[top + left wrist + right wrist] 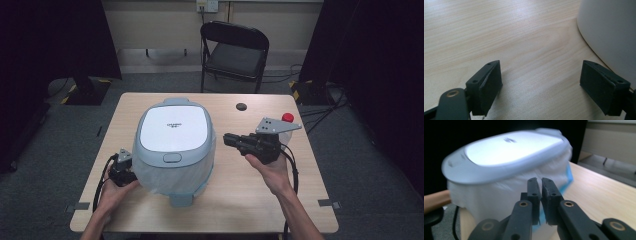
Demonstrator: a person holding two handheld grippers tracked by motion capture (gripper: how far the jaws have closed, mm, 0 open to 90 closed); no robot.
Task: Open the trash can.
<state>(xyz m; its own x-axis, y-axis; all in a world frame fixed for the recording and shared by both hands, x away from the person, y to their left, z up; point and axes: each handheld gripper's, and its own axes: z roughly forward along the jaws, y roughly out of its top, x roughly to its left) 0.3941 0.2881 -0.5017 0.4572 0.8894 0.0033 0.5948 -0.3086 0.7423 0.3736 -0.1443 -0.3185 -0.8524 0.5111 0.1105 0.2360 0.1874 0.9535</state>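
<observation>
A white and pale-blue rice cooker (174, 145) stands on the wooden table (250, 200) left of centre, lid down. My left gripper (125, 167) rests low at the cooker's left side. In the left gripper view its jaws (540, 82) stand wide open over bare wood, nothing between them, and the cooker's white wall (609, 30) curves just past the right jaw. My right gripper (227, 139) hovers to the right of the cooker, pointing at it, apart from it. In the right gripper view its jaws (541, 182) are shut together with nothing in them, facing the cooker (506, 170).
A bottle with a red cap (287, 118) stands behind my right gripper near the table's right edge. A small black round thing (241, 106) lies at the back of the table. A black chair (234, 50) stands beyond the far edge.
</observation>
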